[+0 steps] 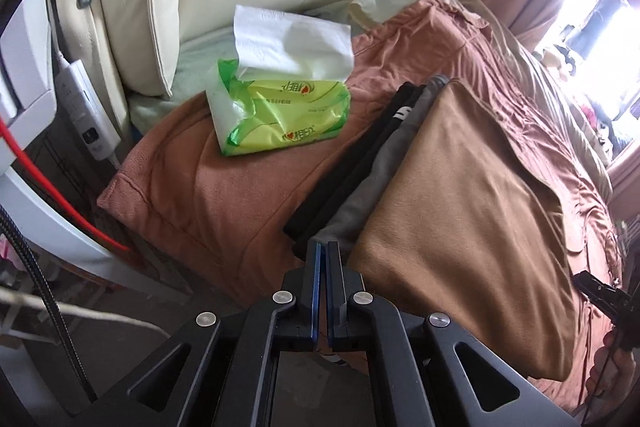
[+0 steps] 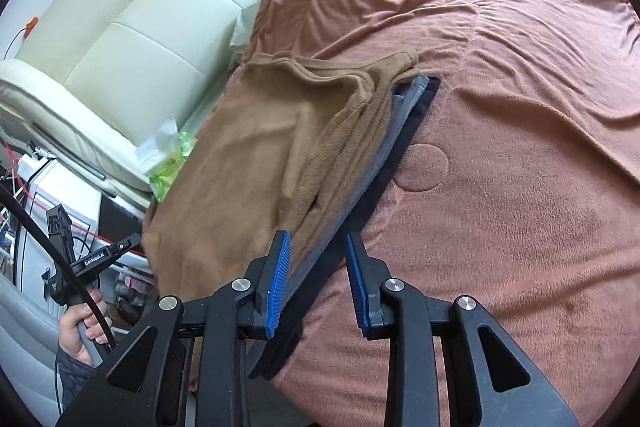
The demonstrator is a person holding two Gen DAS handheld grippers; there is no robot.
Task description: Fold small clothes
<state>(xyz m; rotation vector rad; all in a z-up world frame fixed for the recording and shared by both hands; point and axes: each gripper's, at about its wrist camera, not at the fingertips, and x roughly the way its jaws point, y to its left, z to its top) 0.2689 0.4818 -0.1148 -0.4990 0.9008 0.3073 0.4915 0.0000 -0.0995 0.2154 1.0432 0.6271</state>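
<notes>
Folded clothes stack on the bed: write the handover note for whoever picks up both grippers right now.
Left gripper: shut, empty, at the stack's near edge.
Right gripper: jaws open, nothing pinched, over the stack's near corner.
Things: brown garment folded on top of a grey garment and a black garment, all on the pink blanket. Tissue pack sits beside them.
Done: three pieces stacked.
Left: no unfolded clothes in view; check the brown one's rumpled far edge.
</notes>
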